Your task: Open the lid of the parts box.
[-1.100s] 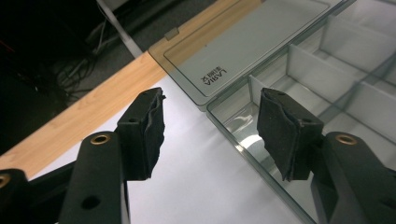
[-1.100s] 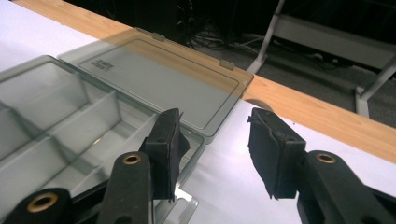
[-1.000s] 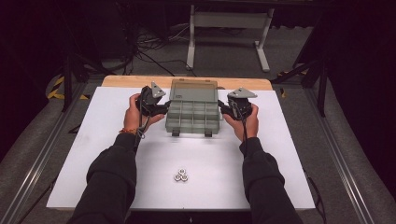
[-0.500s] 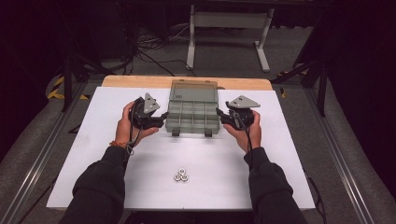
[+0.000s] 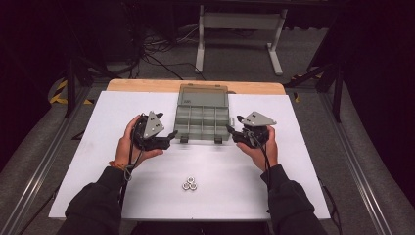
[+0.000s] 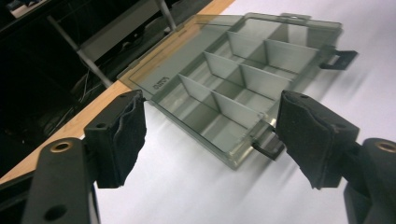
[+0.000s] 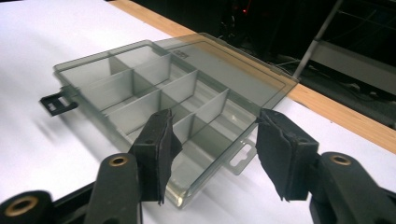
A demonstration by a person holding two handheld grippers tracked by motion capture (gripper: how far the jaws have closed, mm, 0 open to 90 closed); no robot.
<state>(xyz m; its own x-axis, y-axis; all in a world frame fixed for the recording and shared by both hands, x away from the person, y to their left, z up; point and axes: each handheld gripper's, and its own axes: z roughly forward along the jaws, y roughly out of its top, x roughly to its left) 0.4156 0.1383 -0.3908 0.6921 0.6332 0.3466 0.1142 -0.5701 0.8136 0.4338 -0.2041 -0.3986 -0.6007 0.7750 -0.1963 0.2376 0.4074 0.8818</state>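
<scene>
Smoky translucent plastic compartment box (image 5: 202, 115): glossy, smooth walls and lid. White matt sheet (image 5: 122, 112) over a light wood tabletop (image 5: 147, 85), grain visible at the edge. Black gripper jaw pads (image 6: 122, 135): rough, fuzzy foam-like facing, on smooth matt black plastic arms. Small metal nuts (image 5: 190, 183), shiny.

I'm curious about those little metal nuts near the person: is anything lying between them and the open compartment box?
Nothing visible does. Bare white table lies between the nuts and the box; both grippers sit off to the sides.
</scene>
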